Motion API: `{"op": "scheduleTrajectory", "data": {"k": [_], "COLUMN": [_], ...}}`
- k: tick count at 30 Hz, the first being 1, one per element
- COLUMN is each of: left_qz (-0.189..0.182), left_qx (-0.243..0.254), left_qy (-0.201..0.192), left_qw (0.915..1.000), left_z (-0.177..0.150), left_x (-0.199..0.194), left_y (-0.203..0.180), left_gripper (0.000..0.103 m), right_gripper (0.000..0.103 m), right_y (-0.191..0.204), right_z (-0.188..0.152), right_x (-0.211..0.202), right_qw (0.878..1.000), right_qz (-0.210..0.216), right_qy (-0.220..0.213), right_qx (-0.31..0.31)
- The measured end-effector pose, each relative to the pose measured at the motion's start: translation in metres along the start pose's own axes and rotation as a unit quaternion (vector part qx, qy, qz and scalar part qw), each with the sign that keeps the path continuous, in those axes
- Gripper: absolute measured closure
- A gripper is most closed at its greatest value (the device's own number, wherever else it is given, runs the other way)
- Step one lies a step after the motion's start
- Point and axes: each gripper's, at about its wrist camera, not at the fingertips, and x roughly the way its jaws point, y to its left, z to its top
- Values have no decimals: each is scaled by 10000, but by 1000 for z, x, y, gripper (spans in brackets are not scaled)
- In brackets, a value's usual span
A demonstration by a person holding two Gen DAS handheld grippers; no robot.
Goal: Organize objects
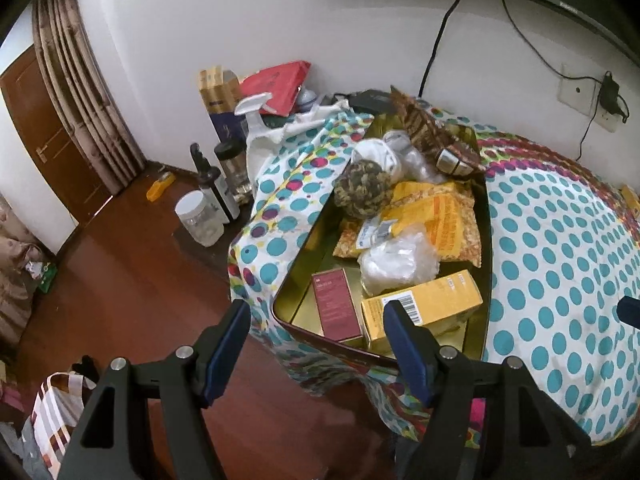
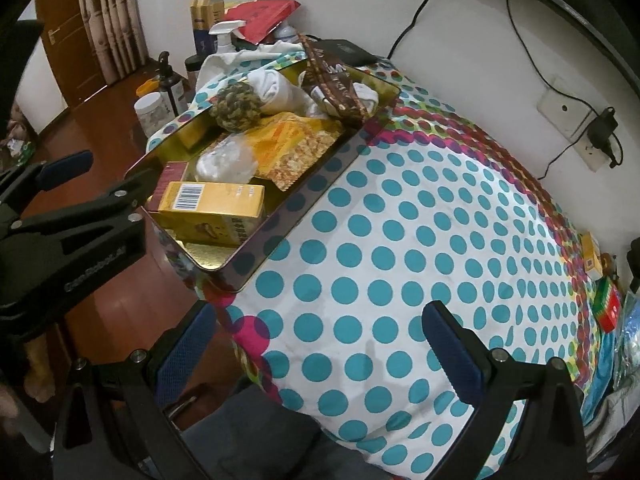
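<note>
Both the left gripper (image 1: 316, 320) and right gripper (image 2: 320, 328) hang with fingers apart, empty, near the full tin (image 2: 280, 216) on the dotted cloth (image 2: 400, 260).

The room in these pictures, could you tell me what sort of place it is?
Most likely a lived-in bedroom at home: a polka-dot cloth over a table, a wooden door beside curtains, and a wood floor cluttered with bottles.

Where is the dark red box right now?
The dark red box lies flat in the near left corner of the gold tin, beside the yellow box. In the left wrist view it sits just beyond the open left hand-held gripper.
</note>
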Motion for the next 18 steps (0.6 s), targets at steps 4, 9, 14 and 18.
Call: {"op": "scheduleTrajectory", "data": {"k": [4,9,14,18], "left_qz": [-485,-505,-731,-842], "left_qx": [-133,-160,-190,-140], "left_qy": [297,159,227,232], "left_qw": [9983,9985,9969,9961], "left_z": [-3,-6,-6,-7], "left_x": [9,7,7,6], "left_y": [1,1,1,-1], "left_gripper": [32,32,32,32], "right_gripper": [1,1,1,1], "right_y": [3,6,7,8], "right_z": [2,2,2,2], "right_x": [2,3,4,5], "right_qw": [9999,9999,9999,9999], "right_qz": [96,96,61,50], "right_qy": [54,91,108,119], "right_qx": [-5,-51,-65,-91]}}
